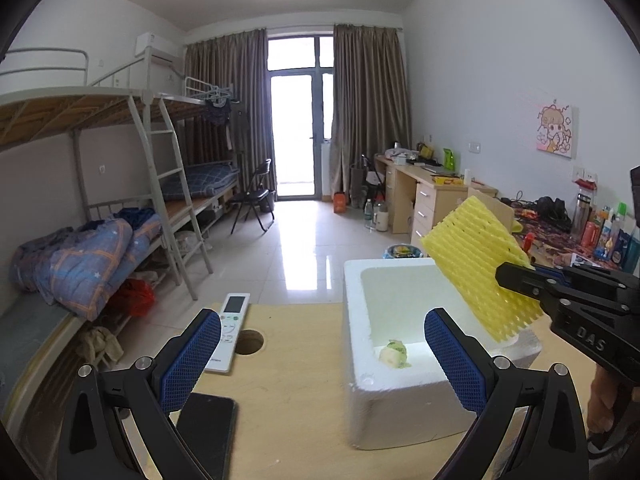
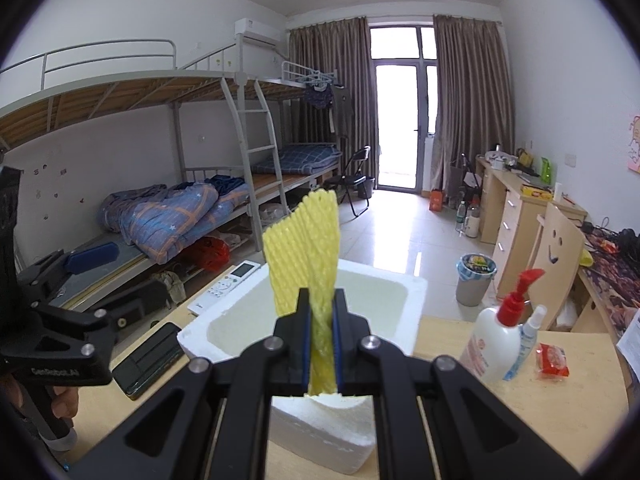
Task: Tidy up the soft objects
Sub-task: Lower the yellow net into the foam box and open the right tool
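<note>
Pinching one yellow foam net (image 2: 308,240) above one white foam box (image 2: 404,300) — right gripper (image 2: 320,344); left gripper (image 1: 320,354) hovering spread, holding nothing — one small fruit (image 1: 394,354) lying inside.

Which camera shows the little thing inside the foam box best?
The left wrist view: it looks down into the foam box, where the small pale lump lies on the bottom. In the right wrist view the yellow foam net and fingers hide it.

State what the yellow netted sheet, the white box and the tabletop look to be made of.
Yellow netted sheet, pinched in the right hand-held gripper: looks like soft foam mesh, matte, with open diamond cells that crumple between the pads. White box: apparently expanded polystyrene, with thick walls, a grainy matte surface and crumbly edges. Tabletop: pale wood-look board, smooth with a low sheen; whether solid wood or laminate, I cannot tell.
</note>
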Tool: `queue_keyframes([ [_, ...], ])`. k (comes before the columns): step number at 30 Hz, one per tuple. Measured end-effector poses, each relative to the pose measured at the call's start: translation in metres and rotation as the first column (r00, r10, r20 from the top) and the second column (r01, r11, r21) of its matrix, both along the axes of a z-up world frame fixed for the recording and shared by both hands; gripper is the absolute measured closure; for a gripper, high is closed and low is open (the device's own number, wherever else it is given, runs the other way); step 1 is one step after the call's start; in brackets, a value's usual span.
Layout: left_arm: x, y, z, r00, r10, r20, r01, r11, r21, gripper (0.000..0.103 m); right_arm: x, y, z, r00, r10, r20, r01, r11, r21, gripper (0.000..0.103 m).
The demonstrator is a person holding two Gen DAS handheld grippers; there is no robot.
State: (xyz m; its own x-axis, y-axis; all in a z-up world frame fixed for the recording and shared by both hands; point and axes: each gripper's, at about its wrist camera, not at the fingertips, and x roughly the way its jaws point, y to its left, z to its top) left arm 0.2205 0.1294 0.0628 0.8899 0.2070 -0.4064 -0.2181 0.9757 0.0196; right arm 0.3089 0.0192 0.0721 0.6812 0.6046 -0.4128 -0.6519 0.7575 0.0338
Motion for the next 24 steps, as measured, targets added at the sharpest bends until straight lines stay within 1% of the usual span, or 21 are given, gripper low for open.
queue_keyframes([
  [6, -0.005, 0.01, -0.001, 1.0, 0.012, 0.004, -0.012, 1.0, -0.004, 0.001, 0.002, 0.008, -0.003, 1.0, -0.001, -0.007, 0.001, 1.0, -0.011, 0.091],
  [8, -0.006, 0.011, -0.001, 1.0, 0.013, 0.003, -0.013, 1.0, -0.008, 0.001, 0.004, 0.01, -0.005, 1.0, 0.003, -0.013, -0.003, 1.0, -0.017, 0.087],
  [9, -0.007, 0.011, -0.001, 1.0, 0.013, 0.004, -0.013, 1.0, -0.006, 0.001, 0.004, 0.011, -0.005, 1.0, 0.005, -0.016, -0.006, 1.0, -0.019, 0.075],
  [10, -0.006, 0.01, -0.001, 1.0, 0.012, 0.005, -0.012, 1.0, -0.006, 0.001, 0.005, 0.013, -0.004, 1.0, 0.006, -0.017, -0.006, 1.0, -0.022, 0.057],
  [12, -0.006, 0.011, -0.001, 1.0, 0.011, 0.008, -0.011, 1.0, -0.007, 0.001, 0.003, 0.014, -0.005, 1.0, 0.013, -0.015, -0.013, 1.0, -0.014, 0.038],
  [13, -0.006, 0.011, -0.001, 1.0, 0.012, 0.008, -0.012, 1.0, -0.008, 0.001, 0.002, 0.013, -0.004, 1.0, 0.014, -0.013, -0.014, 1.0, -0.009, 0.035],
  [16, -0.007, 0.014, -0.001, 1.0, 0.01, 0.008, -0.009, 1.0, -0.016, 0.001, 0.001, 0.014, -0.003, 1.0, 0.002, -0.01, -0.002, 1.0, -0.015, 0.028],
  [24, -0.016, 0.012, 0.002, 1.0, -0.003, 0.025, 0.004, 1.0, -0.011, 0.001, -0.002, 0.011, 0.002, 1.0, -0.011, 0.002, 0.011, 1.0, -0.021, 0.027],
])
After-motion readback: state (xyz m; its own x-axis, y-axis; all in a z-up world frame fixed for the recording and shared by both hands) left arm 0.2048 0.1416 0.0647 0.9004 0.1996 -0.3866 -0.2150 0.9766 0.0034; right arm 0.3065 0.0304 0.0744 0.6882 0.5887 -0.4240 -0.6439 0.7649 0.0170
